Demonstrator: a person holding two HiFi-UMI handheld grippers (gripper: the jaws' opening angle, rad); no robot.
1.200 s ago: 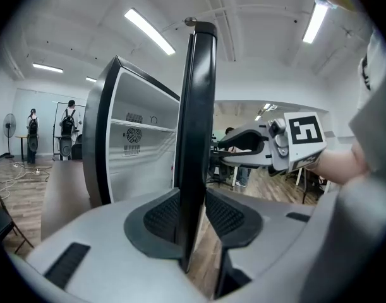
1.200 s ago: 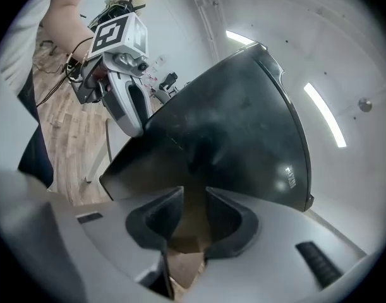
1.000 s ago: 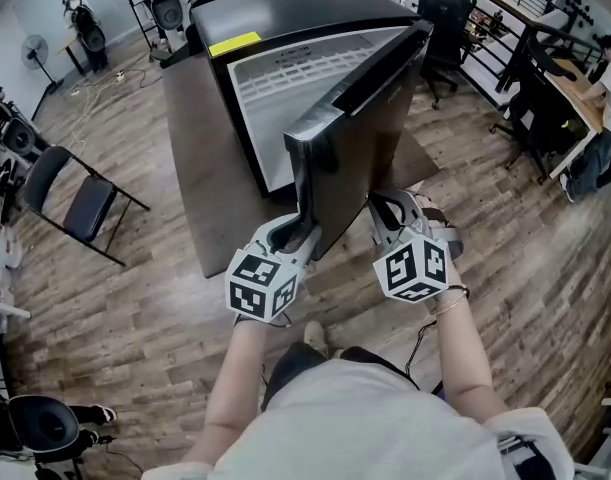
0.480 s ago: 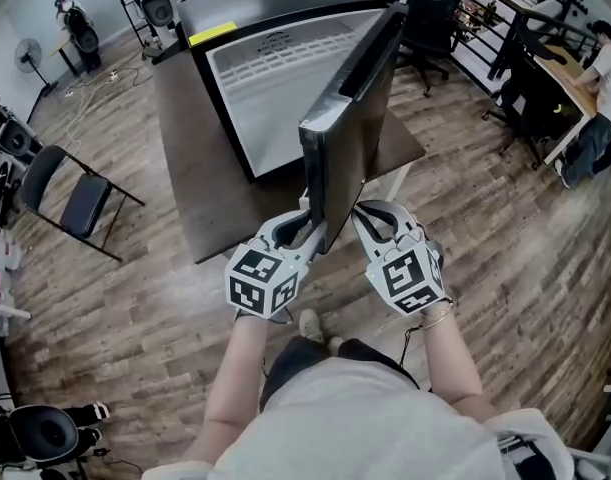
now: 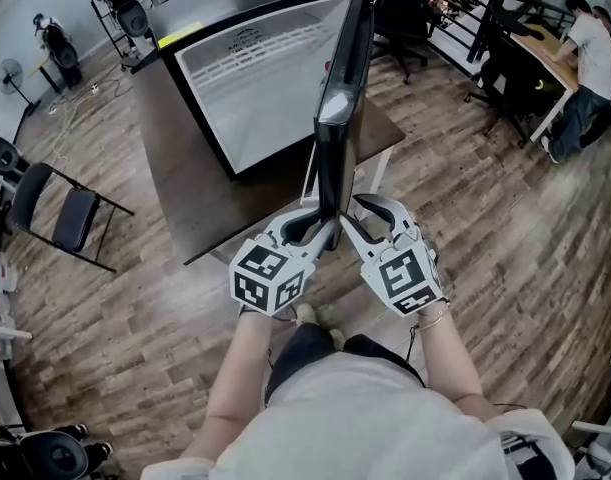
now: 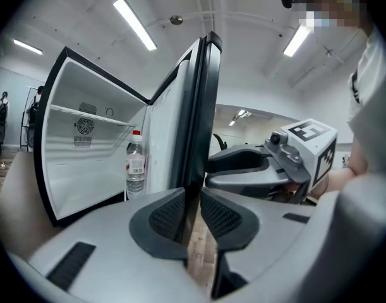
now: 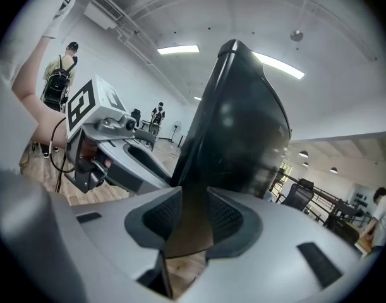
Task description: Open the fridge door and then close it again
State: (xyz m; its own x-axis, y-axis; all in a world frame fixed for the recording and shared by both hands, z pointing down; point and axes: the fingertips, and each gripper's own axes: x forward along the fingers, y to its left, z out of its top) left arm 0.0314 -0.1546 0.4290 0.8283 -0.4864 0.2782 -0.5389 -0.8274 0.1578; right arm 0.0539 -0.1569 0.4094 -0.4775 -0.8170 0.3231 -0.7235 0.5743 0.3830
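Wood flooring point(image 5: 505, 248) surrounds the fridge point(image 5: 235, 88), its door point(image 5: 337, 98) swung wide and edge-on to the person, so both grippers straddle that free edge: the left gripper point(image 5: 322, 227) with narrow jaws closing round it, the right gripper point(image 5: 357, 218) opening, likely to steer it.

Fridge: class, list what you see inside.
A water bottle by the door, a shelf and a fan grille. The open door covers whatever stands farther right.

I'm standing on the wood floor point(image 5: 135, 348); a dark mat point(image 5: 200, 203) is lying on it, bearing the fridge point(image 5: 255, 78).
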